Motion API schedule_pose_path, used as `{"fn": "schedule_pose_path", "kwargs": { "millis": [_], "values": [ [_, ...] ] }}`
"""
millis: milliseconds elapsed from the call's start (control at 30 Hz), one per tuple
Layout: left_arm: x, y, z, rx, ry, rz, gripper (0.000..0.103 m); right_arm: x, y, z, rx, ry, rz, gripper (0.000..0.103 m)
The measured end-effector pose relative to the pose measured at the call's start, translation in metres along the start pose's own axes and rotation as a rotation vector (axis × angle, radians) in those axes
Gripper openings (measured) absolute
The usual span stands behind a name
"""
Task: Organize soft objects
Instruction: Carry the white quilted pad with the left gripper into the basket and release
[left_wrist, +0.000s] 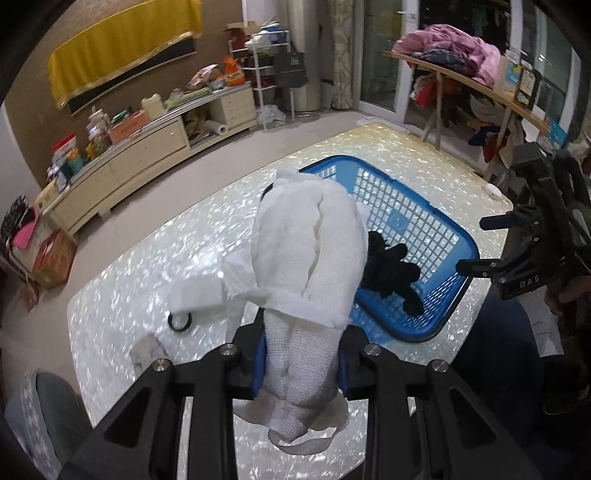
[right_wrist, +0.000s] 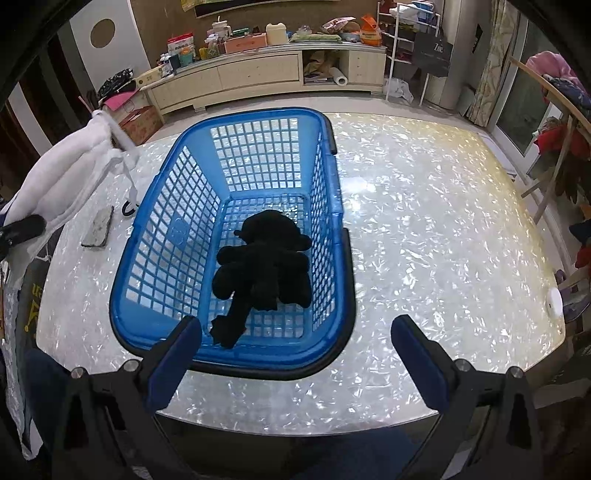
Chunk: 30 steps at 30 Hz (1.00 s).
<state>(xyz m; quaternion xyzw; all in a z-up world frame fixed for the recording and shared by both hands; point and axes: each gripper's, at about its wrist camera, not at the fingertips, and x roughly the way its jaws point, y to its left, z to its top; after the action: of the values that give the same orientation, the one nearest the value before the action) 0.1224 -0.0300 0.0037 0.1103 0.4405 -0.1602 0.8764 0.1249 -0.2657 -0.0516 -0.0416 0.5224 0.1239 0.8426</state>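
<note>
Two risks: you are carrying a bulky load, and both come from how it is hanging.
Snagging: the white knitted cloth bundle (left_wrist: 306, 258) is trailing a loose strip below the left gripper (left_wrist: 301, 363); that strip could be catching the rim of the blue plastic lattice basket (left_wrist: 436, 325) as you are moving across.
Slipping: the fingers are pinching only the bundle's lower end, so the heavy upper part could be pulling free and dropping onto the shimmering mother-of-pearl table (left_wrist: 155, 251) short of the basket.
Left claw: you are clenching it on the cloth, which is rising upright between the jaws.
Cloth position: it is hanging above the table, just beside the basket's left wall, not yet over the opening.
Right claw: the right gripper (right_wrist: 295, 360) is standing released and holding nothing, hovering at the basket's near rim.
Black plush toy (right_wrist: 262, 266): it is already lying inside the basket, just ahead of the right fingers.
</note>
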Motion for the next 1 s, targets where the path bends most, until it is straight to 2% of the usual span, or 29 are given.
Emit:
{"fn": "schedule_pose_path", "kwargs": {
  "millis": [133, 533, 1000],
  "values": [
    [0.015, -0.013, 0.015, 0.05, 0.007, -0.009, 0.027, 0.003, -0.006, 0.003, 0.005, -0.003, 0.003, 0.103],
    [0.066, -0.035, 0.045, 0.117, 0.033, -0.069, 0.027, 0.021, -0.016, 0.008, 0.025, 0.02, 0.021, 0.103],
    [0.138, -0.038, 0.073, 0.201, 0.084, -0.088, 0.027, 0.041, -0.023, 0.019, 0.042, 0.038, 0.027, 0.103]
  ]
}}
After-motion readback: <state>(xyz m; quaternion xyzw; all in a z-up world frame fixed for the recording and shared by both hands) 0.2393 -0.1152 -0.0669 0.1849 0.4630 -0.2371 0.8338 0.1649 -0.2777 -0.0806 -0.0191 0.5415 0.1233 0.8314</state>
